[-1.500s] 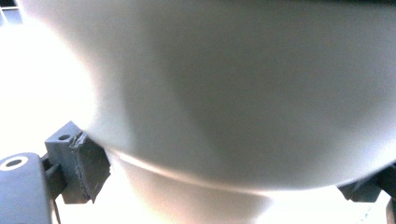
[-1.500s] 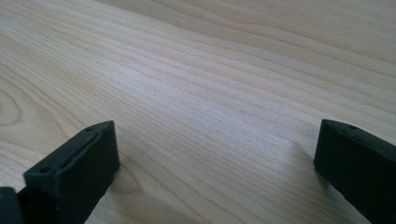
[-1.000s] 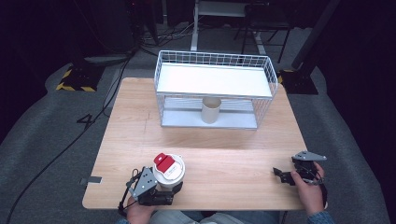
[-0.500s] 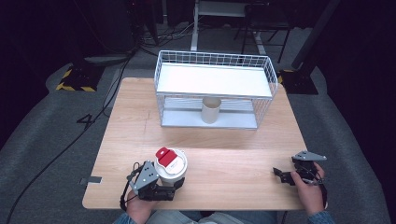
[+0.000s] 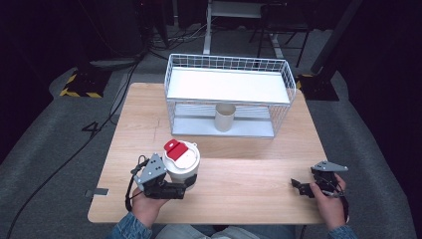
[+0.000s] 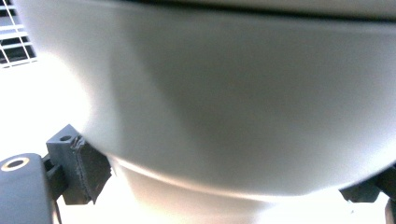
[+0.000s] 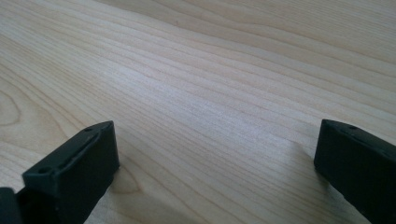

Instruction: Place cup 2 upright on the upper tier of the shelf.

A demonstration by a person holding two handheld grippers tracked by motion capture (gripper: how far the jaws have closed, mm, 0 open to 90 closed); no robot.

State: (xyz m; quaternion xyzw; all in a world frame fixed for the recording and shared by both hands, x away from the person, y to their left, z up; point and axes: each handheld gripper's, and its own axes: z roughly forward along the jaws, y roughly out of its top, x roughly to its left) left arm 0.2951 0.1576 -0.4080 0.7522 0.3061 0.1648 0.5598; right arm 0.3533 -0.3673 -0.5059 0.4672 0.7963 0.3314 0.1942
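From the high view the left claw (image 5: 186, 183) pinches a white cup with a red-tabbed lid (image 5: 181, 162) near the desk (image 5: 249, 169) front, seemingly mid-carry; its own view shows the cup wall (image 6: 233, 102) between the jaws; the right claw (image 7: 215, 172) rests spread, so next likely comes a lift toward the wire rack (image 5: 229, 84).

Pale wood-grain table (image 5: 259, 184), matt; white wire-mesh metal rack (image 5: 229, 64); smooth white cup (image 5: 181, 164).
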